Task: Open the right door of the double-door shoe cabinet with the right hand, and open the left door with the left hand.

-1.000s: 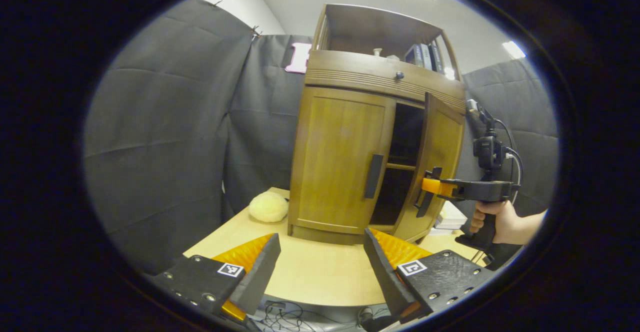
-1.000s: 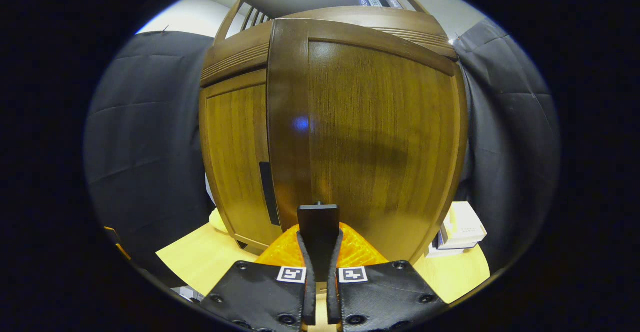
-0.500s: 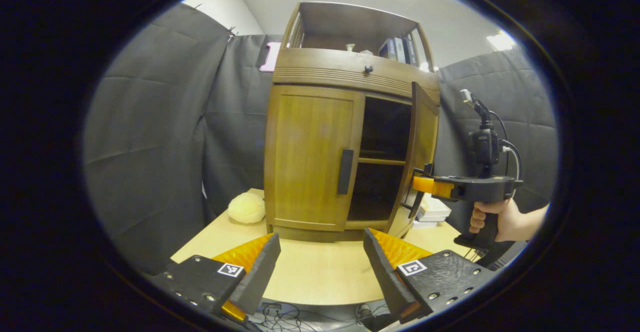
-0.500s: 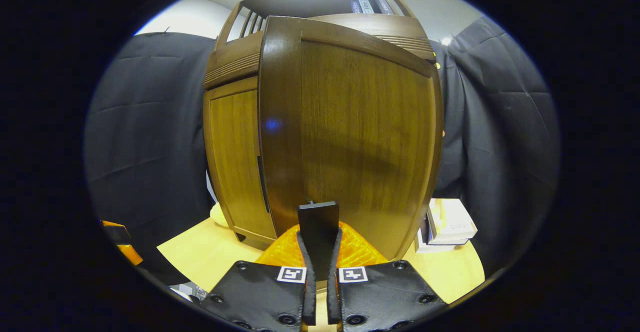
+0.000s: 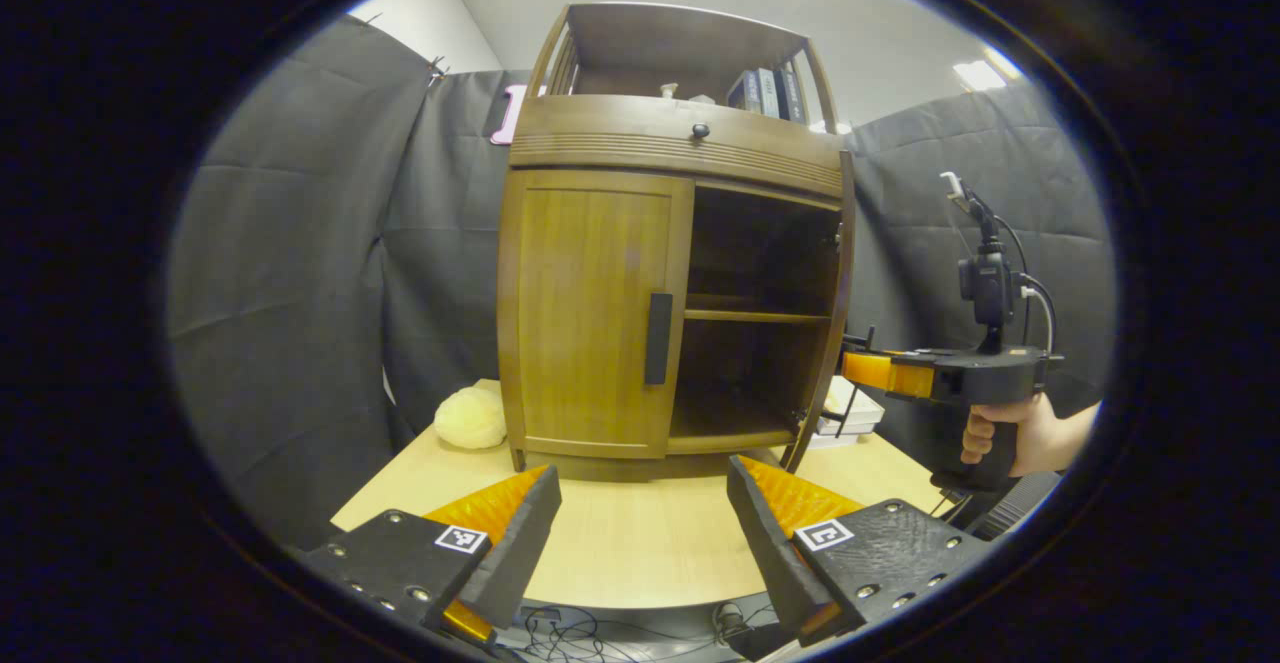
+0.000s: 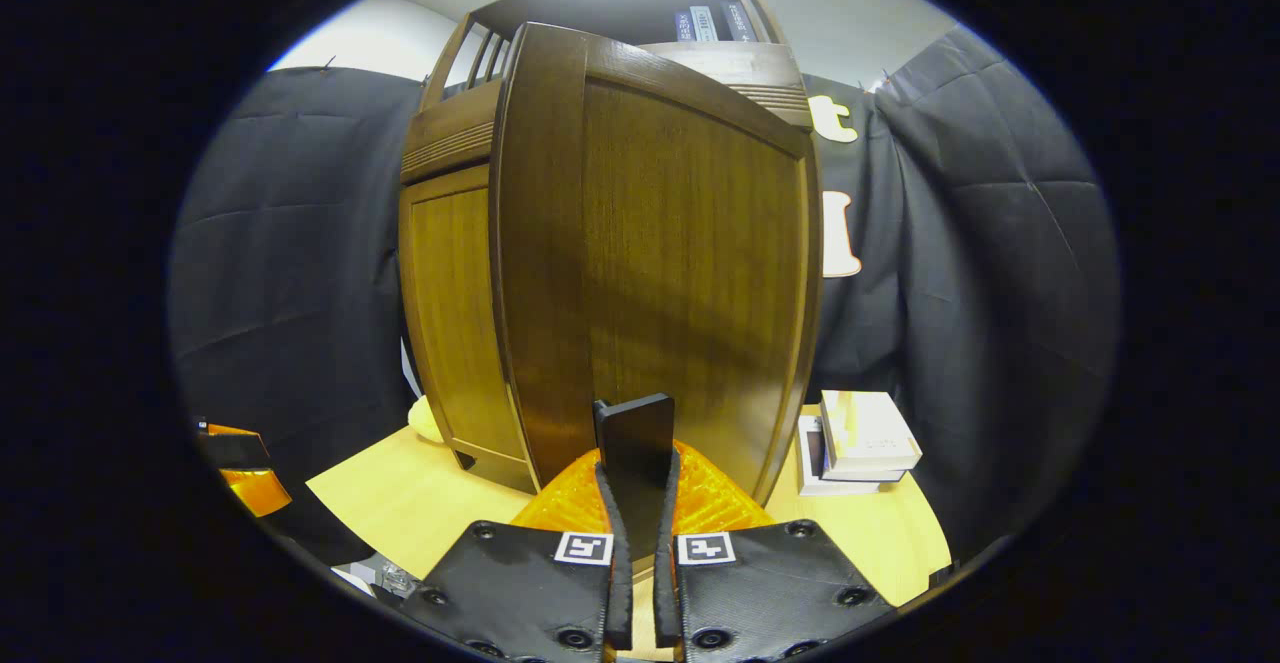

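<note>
The wooden shoe cabinet [image 5: 680, 143] stands on a light table. Its left door [image 5: 590, 313] is closed, with a dark vertical handle [image 5: 658, 338]. The right door [image 5: 832, 313] is swung wide and appears edge-on, baring two dark shelves inside. In the right gripper view the right door [image 6: 680, 273] is close in front, and my right gripper [image 6: 637, 503] is shut on its dark handle [image 6: 635, 428]. A hand [image 5: 1000, 433] holds that right gripper [image 5: 852, 363] at the door's edge. My left gripper [image 5: 645, 533] hangs open over the table's front, well short of the left door.
A pale fluffy ball [image 5: 470, 418] lies left of the cabinet. A stack of books [image 6: 860, 433] sits on the table [image 5: 640, 543] behind the open door. Black cloth walls close in all around. Cables hang below the table's front edge [image 5: 620, 623].
The right door has swung from partly open to wide open, with my right gripper shut on its handle and moving right. The left gripper stays open; its view now faces the cabinet more squarely.
</note>
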A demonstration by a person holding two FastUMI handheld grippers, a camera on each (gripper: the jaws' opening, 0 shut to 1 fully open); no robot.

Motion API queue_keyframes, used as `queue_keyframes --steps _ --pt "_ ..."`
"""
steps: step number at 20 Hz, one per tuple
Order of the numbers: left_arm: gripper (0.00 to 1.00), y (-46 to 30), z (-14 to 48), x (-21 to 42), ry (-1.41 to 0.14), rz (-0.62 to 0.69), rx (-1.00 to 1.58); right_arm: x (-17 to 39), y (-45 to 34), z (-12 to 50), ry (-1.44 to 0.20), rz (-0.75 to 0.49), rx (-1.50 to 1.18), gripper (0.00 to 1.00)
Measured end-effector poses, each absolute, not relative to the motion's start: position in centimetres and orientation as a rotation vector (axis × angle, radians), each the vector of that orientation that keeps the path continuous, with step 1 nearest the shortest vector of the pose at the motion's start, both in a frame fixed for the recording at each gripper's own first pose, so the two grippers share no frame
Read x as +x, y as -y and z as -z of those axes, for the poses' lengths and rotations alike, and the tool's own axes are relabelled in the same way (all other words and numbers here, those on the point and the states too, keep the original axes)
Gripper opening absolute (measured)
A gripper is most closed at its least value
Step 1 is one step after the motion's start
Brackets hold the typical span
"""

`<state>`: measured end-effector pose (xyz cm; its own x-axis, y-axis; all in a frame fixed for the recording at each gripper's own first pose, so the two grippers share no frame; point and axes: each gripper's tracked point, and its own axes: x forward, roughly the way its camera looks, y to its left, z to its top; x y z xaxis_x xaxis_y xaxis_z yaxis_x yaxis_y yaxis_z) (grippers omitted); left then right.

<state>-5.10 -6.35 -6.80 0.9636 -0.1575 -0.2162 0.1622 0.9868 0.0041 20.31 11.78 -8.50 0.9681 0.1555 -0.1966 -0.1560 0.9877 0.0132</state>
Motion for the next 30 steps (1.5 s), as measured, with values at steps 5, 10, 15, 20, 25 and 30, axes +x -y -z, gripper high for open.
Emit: queue_keyframes --steps 5,10,15,20,25,30 --pt "0.96 7.4 7.0 -4.3 -0.220 0.198 0.027 19.9 -10.4 8.0 -0.196 -0.098 -0.016 0.06" --pt "0.96 9.2 7.5 -3.3 -0.229 0.238 0.038 18.4 -6.6 8.6 -0.251 -0.082 0.043 0.06" --pt "0.96 9.7 8.6 -2.3 -0.244 0.259 0.034 18.1 -4.5 8.3 -0.220 -0.108 0.011 0.09" --pt "0.96 10.5 9.4 -2.7 -0.245 0.291 0.063 17.9 -3.4 8.6 -0.215 -0.219 0.002 0.05" --pt "0.96 10.0 10.9 -2.9 -0.273 0.295 0.060 17.8 -1.1 8.8 -0.224 -0.228 0.023 0.12" --pt "0.96 10.0 10.8 -2.7 -0.276 0.291 0.051 18.1 1.9 8.8 -0.225 -0.179 0.033 0.09"
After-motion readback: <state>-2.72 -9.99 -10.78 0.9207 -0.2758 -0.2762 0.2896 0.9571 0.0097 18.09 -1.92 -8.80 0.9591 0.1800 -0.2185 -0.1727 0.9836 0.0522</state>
